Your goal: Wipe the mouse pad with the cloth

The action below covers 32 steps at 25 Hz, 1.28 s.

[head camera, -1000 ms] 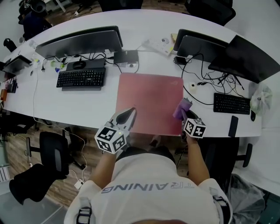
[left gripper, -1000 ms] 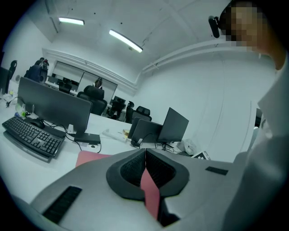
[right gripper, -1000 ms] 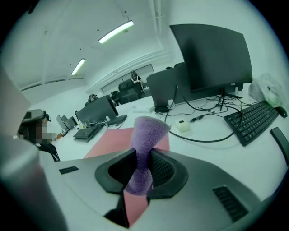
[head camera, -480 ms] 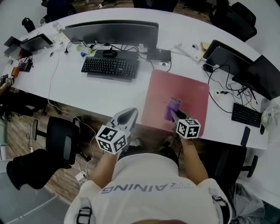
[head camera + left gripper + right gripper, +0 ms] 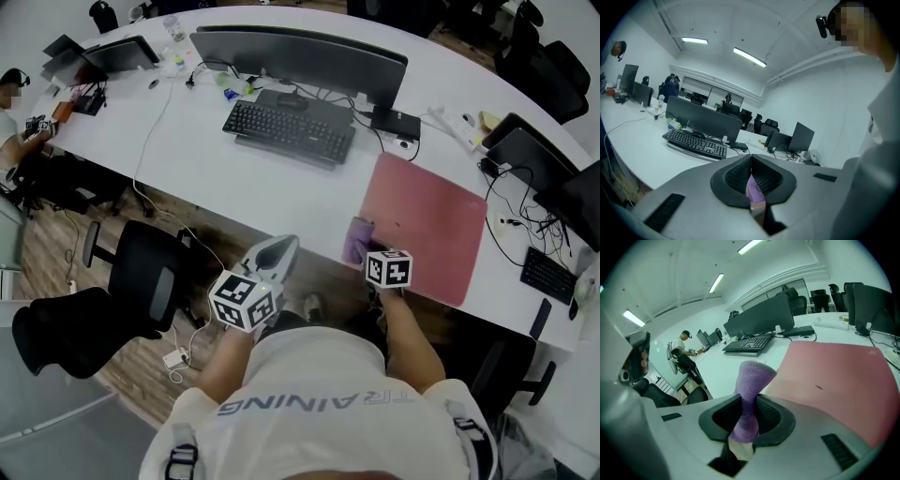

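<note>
The pink mouse pad (image 5: 427,230) lies on the white counter (image 5: 206,183), turned at a slant so that one corner points toward the person. The right claw (image 5: 364,249) is at the pad's left edge, close to that near corner, and it is clamped on the purple cloth (image 5: 357,241). In the right gripper view the claw (image 5: 749,411) has both jaws pressed against the cloth (image 5: 751,380), which is pinched narrow between them and flares into a rounded wad beyond the tips. There the wad sits just where the mouse pad (image 5: 834,376) meets bare counter; whether it touches the pad's surface I cannot tell. The left claw (image 5: 279,247) is left of the pad, off the counter's near edge and above the floor, well apart from the cloth. In the left gripper view this claw (image 5: 751,165) has its ribbed jaws closed against each other with nothing gripped; a sliver of purple and pink shows through the gap below them. Beyond the pad's far left side lie a black keyboard (image 5: 289,129) and a dark monitor (image 5: 300,56). A black office chair (image 5: 145,281) stands on the floor, far left of the pad.
</note>
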### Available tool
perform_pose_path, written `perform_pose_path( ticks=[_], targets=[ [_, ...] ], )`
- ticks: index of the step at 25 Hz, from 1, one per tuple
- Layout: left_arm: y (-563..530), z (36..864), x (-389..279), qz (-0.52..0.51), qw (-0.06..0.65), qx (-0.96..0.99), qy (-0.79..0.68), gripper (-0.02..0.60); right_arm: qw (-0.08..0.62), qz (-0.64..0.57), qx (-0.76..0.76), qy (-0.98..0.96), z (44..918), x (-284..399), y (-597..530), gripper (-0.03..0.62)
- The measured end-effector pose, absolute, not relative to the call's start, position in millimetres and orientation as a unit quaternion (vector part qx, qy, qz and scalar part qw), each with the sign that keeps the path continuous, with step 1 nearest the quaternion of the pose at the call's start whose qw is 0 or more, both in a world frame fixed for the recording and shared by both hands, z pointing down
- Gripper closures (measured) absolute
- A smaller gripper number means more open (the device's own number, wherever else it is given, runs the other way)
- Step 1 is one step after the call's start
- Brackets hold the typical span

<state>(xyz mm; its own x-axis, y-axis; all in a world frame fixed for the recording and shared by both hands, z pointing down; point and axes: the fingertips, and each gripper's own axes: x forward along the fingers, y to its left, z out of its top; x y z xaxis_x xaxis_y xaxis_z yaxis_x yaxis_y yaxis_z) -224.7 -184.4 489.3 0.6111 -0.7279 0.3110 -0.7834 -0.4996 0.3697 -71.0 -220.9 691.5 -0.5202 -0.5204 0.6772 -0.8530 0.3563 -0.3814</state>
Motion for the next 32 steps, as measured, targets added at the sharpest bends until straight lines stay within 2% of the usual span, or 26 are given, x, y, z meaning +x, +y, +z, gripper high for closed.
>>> perform_pose_path(
  ticks=[5,14,32],
  targets=[
    [-178,494,-239,0.050,0.252,0.859,-0.442,0.549,0.267,0.380,0.431,-0.773,724,-87,-215,0.497],
    [-176,496,-199,0.055,0.258,0.864,-0.428,0.551,0.278,0.405,0.437,-0.754,737,-66,-217,0.497],
    [-177,495,-35,0.070,0.271,0.884,-0.374,0.551,0.263,0.439,0.460,-0.726,742,101,-177,0.497]
  ],
)
